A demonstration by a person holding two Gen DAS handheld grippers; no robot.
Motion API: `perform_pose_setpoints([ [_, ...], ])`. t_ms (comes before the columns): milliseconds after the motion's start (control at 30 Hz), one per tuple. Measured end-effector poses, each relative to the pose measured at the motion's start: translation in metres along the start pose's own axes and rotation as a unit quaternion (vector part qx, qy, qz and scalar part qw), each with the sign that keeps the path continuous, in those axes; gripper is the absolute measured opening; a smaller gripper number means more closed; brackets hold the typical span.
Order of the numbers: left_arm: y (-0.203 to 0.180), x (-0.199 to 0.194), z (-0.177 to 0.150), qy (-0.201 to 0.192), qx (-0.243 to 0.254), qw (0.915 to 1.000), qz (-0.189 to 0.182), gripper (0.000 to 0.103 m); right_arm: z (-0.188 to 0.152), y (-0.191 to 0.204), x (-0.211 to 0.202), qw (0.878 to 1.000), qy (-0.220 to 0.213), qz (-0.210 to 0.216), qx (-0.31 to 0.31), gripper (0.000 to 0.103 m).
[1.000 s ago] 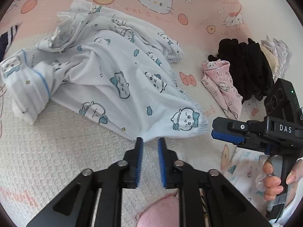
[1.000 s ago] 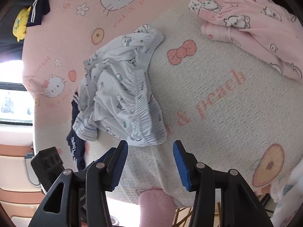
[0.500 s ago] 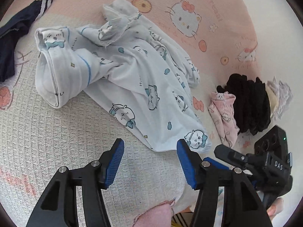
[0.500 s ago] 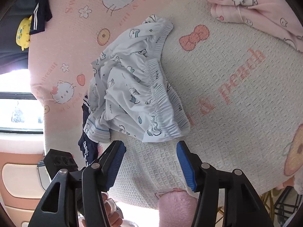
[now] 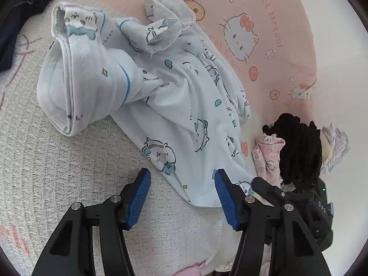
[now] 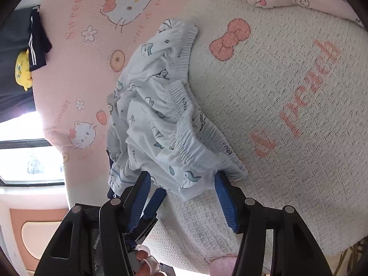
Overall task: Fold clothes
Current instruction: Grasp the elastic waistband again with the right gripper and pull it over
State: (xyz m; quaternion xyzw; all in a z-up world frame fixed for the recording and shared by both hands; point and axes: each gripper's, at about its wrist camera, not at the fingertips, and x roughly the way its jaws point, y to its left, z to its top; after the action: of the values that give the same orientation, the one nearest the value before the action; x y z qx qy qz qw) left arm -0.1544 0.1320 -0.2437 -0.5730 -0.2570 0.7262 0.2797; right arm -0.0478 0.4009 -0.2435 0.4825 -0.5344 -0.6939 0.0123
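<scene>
Pink/cream cartoon-cat blanket (image 5: 69,161) covers the whole surface, w/ the crumpled white pyjama garment w/ blue cartoon print (image 5: 179,105) lying across its middle, one cuffed end rolled up at left, elastic waistband (image 6: 195,138) bunched toward the right-wrist cam. Off to the side: black clothes pile (image 5: 296,147) touching a small pink printed piece (image 5: 266,154), dark navy striped garment (image 5: 20,11) at the far left edge. Left gripper (image 5: 181,197) wide open, pads either side of the garment's near hem, not pinching; right gripper (image 6: 181,197) also spread wide, straddling the waistband corner, holding nothing.
</scene>
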Motion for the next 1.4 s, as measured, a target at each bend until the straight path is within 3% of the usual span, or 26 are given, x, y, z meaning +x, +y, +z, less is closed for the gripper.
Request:
perform_pose_setpoints([
  [300, 0.019, 0.009, 0.016, -0.024, -0.070, 0.9945, -0.073, 0.055, 0.006, -0.003, 0.014, 1.000, -0.021, 0.018, -0.009, 0.057],
  [567, 0.005, 0.020, 0.022, -0.031, -0.052, 0.9969, -0.051, 0.055, 0.007, -0.002, 0.017, 0.998, -0.035, 0.015, -0.047, 0.056],
  [600, 0.005, 0.020, 0.022, -0.034, -0.052, 0.9968, -0.050, 0.055, 0.007, 0.000, 0.018, 0.998, -0.037, 0.007, -0.056, 0.053],
  [667, 0.006, 0.020, 0.021, -0.038, -0.054, 0.9965, -0.050, 0.055, 0.005, 0.006, 0.018, 0.994, -0.048, -0.040, -0.089, 0.024],
  [733, 0.006, 0.021, 0.020, -0.041, -0.053, 0.9966, -0.048, 0.054, 0.002, 0.010, 0.019, 0.988, -0.056, -0.078, -0.124, 0.013],
  [767, 0.005, 0.021, 0.020, -0.044, -0.049, 0.9972, -0.036, 0.051, 0.000, 0.012, 0.019, 0.984, -0.059, -0.089, -0.141, 0.012],
  [833, 0.000, 0.021, 0.019, -0.052, -0.031, 0.9981, 0.013, 0.012, -0.005, 0.020, 0.020, 0.976, -0.065, -0.116, -0.173, 0.011],
  [867, -0.003, 0.022, 0.019, -0.055, -0.019, 0.9977, 0.033, 0.009, -0.008, 0.024, 0.020, 0.971, -0.070, -0.130, -0.190, 0.010],
  [1000, -0.014, 0.022, 0.016, -0.065, 0.028, 0.9942, 0.081, 0.008, -0.015, 0.043, 0.022, 0.951, -0.083, -0.171, -0.244, 0.009],
  [1133, -0.028, 0.020, 0.012, -0.076, 0.087, 0.9859, 0.121, 0.007, -0.017, 0.044, 0.018, 0.940, -0.089, -0.188, -0.269, 0.009],
  [1267, -0.043, 0.019, 0.003, -0.084, 0.162, 0.9684, 0.170, 0.007, -0.013, 0.034, 0.014, 0.945, -0.085, -0.184, -0.258, 0.009],
  [1400, -0.044, 0.016, 0.001, -0.089, 0.181, 0.9633, 0.178, 0.007, -0.016, 0.031, 0.006, 0.944, -0.092, -0.189, -0.256, 0.009],
])
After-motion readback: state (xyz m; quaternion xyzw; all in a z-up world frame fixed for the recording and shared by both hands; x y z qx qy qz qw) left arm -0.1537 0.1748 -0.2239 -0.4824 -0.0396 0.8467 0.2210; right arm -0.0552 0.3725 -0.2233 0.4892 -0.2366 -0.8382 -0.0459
